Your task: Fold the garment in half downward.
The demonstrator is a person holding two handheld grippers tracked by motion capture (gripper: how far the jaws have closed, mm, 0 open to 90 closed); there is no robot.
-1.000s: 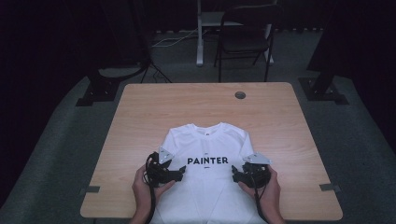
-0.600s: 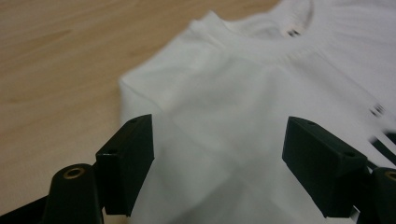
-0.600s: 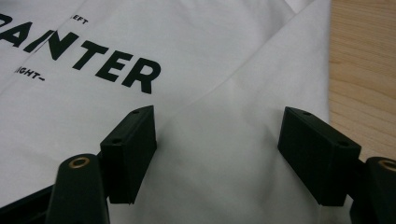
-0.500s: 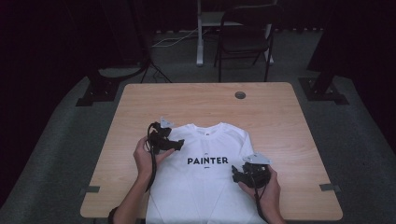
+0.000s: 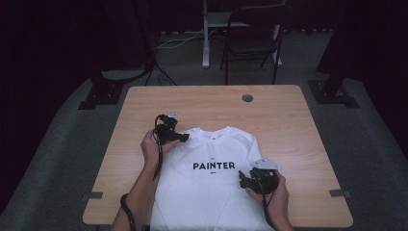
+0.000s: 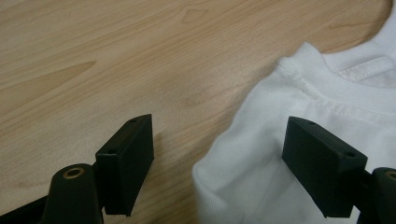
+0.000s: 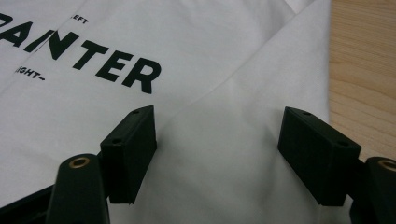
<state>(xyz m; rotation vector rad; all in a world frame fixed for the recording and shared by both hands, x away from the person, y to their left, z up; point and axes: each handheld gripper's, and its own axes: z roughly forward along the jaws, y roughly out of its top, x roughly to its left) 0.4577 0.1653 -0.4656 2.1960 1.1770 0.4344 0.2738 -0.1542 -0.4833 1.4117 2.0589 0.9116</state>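
A white T-shirt (image 5: 214, 185) printed PAINTER lies flat on the wooden table (image 5: 288, 125), collar toward the far side. My left gripper (image 5: 180, 138) hovers open at the shirt's upper left shoulder. In the left gripper view its jaws straddle the shoulder's folded edge (image 6: 233, 154), with the collar (image 6: 359, 70) beyond. My right gripper (image 5: 243, 177) stands open over the shirt's right side, by the folded-in sleeve. The right gripper view looks over the sleeve fold (image 7: 224, 140) between the jaws and the lettering (image 7: 112, 65) to the left.
A round grommet (image 5: 247, 98) is set in the table near its far edge. A folding chair (image 5: 252, 43) and a stand's legs (image 5: 106, 91) sit on the floor beyond the table. Bare wood surrounds the shirt on both sides.
My left gripper has moved from the shirt's lower left side up to its left shoulder near the collar. The right gripper has stayed by the right sleeve.
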